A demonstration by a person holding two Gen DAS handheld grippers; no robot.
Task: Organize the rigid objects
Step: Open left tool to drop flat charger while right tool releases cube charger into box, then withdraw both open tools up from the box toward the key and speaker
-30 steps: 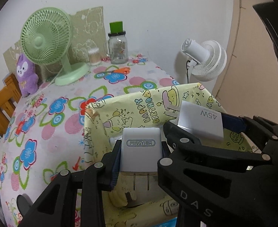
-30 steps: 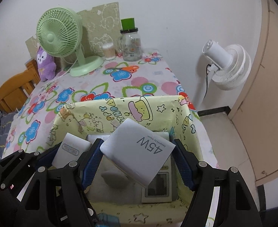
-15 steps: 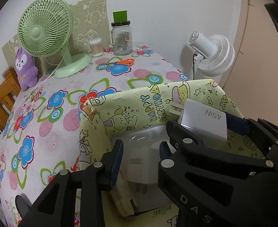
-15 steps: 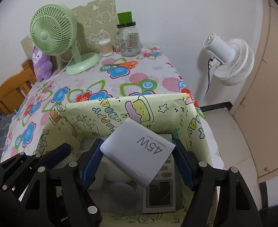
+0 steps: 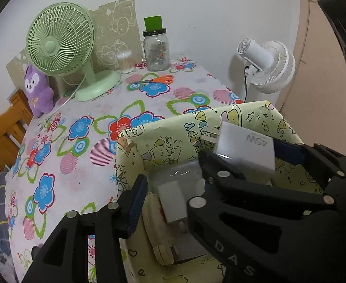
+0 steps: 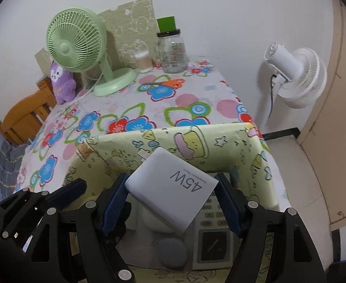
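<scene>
Dropped small charger (image 5: 173,200) lies in box (image 5: 163,139); left fingers (image 5: 135,202) opening, right fingers (image 6: 114,202) pinching 45W charger (image 6: 173,188)

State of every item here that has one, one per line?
Left gripper: jaws opening, small charger free between them.
Small charger: lying in the box.
Right gripper: shut on the 45W charger.
45W charger: held tilted above the box.
Box: open-topped.
Jar: lid on.
Scissors: closed, flat on the table.
Green fan: upright.
</scene>
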